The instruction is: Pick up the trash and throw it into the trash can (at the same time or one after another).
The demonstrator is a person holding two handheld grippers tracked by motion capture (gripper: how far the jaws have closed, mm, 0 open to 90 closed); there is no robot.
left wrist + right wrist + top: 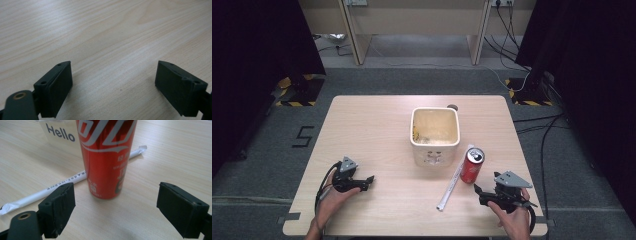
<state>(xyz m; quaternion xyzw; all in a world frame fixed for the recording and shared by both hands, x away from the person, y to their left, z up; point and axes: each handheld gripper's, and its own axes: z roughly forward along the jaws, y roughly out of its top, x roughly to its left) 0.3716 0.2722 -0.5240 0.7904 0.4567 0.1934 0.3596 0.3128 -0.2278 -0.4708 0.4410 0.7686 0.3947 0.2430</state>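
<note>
A red soda can stands upright on the wooden table, right of a cream square tub. A paper-wrapped straw lies flat just left of the can. My right gripper is open, low over the table, a short way in front of the can; the straw passes behind the can there. My left gripper rests open near the front left, with bare wood between its jaws.
The tub carries a "Hello" label and holds some yellowish scraps. A small dark disc lies behind it. Past the table's far edge stand desk legs, cables and black stands.
</note>
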